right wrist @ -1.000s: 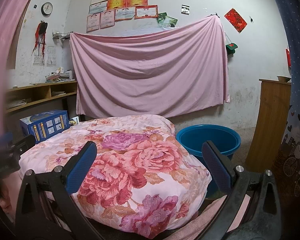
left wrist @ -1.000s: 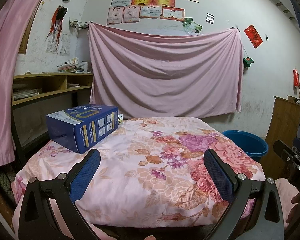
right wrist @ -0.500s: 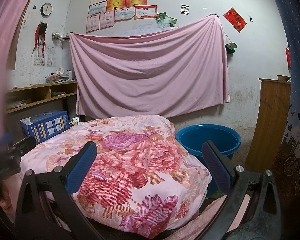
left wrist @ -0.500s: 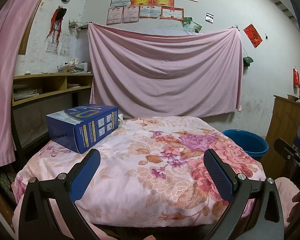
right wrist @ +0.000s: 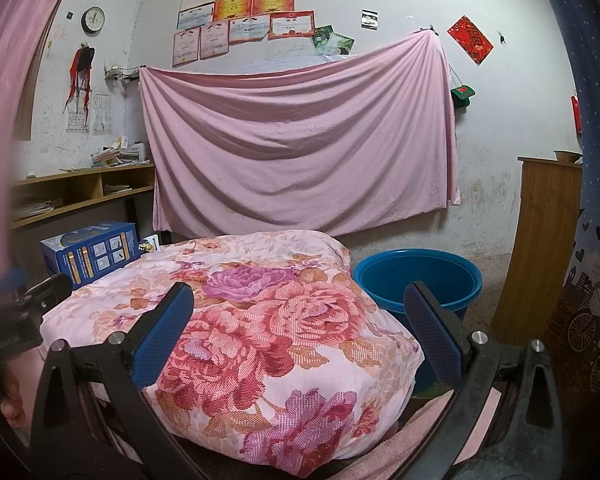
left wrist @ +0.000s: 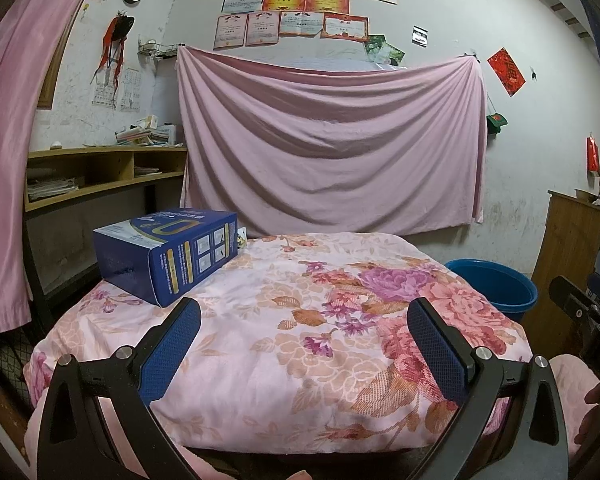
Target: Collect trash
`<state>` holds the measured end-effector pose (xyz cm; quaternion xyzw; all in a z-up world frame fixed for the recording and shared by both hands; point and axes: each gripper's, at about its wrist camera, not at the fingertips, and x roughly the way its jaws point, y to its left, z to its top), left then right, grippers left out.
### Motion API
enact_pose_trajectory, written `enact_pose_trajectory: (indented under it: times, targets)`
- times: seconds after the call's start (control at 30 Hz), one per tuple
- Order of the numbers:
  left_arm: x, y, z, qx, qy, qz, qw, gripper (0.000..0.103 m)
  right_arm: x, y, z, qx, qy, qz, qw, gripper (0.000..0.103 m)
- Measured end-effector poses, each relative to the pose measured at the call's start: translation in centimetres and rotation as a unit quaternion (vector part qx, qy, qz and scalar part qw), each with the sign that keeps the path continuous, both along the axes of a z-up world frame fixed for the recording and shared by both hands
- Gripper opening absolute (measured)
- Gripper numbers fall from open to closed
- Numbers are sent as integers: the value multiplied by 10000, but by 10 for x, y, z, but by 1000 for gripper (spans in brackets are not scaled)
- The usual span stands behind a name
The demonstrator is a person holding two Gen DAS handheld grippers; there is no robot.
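A blue cardboard box lies on the far left part of a table covered by a floral quilt; the right wrist view shows the same box at the left. A blue plastic tub stands on the floor off the table's right side, also seen as the tub in the left wrist view. My left gripper hangs open above the quilt's near edge, nothing between its fingers. My right gripper is open too, over the quilt's right corner.
A pink sheet hangs on the back wall below certificates. Wooden shelves with papers run along the left wall. A wooden cabinet stands right of the tub. A small item lies beside the box.
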<state>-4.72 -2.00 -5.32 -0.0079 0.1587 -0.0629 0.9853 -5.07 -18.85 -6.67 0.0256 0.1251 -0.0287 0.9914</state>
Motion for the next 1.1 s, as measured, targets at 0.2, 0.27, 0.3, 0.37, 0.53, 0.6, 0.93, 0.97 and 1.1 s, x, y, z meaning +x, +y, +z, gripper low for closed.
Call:
enact_pose_trajectory:
  times: [0.2,0.27,0.3,0.37,0.53,0.6,0.93,0.97,1.1]
  targets:
    - [0,0,0,-1,-2,10,10000,101,0,0,0,-1,1,-6,10000,103]
    - [0,0,0,-8,1,0,10000,101,0,1,0,2,-1,-3,10000,103]
    - [0,0,0,-7,-3,3,10000,101,0,1,0,0,-4,-4,10000,103]
    - [1,1,0,-3,1,1,10000,101,0,0,0,1,3,-1,10000,103]
    - [0,1,0,-2,-3,3,10000,101,1,1,0,-1,10,-4,10000,103]
    - [0,0,-1,8,3,5,10000,101,1,2,0,6,13,-6,10000,103]
    - [-1,-3,-2,38,38,-6,10000,101,2,-3,1,67,33,-7,10000,103]
    - [-1,-4,-2,47,41,-4,10000,101,2,-3,1,72,35,-6,10000,103]
    - [1,-5,-3,106,52,12,9999,101,2,-3,1,71,28,-8,10000,103]
